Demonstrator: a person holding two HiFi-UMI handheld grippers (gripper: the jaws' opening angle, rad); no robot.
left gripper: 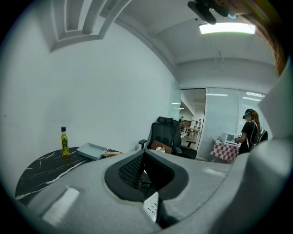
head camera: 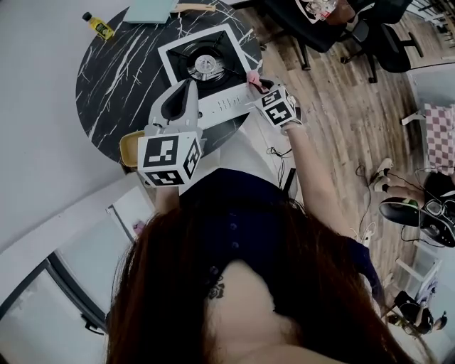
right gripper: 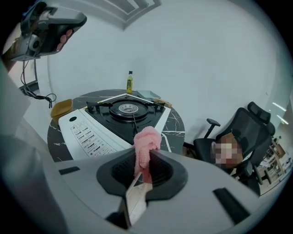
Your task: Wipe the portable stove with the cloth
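The portable stove (head camera: 206,64) is white with a black burner top and sits on the round black marble table (head camera: 121,78). My right gripper (head camera: 257,82) hangs at the stove's near right corner, shut on a pink cloth (head camera: 254,77). In the right gripper view the cloth (right gripper: 146,141) bunches up out of the closed jaws of the right gripper (right gripper: 144,157), with the stove (right gripper: 123,114) just beyond. My left gripper (head camera: 186,89) is raised over the stove's front panel. In its own view the left gripper (left gripper: 144,157) is shut with nothing in it.
A yellow oil bottle (head camera: 98,26) and a pale tray (head camera: 149,8) stand at the table's far side. A yellow object (head camera: 128,149) lies at the table's near edge. Black office chairs (head camera: 370,35) stand on the wooden floor to the right. A person (left gripper: 249,130) stands far off.
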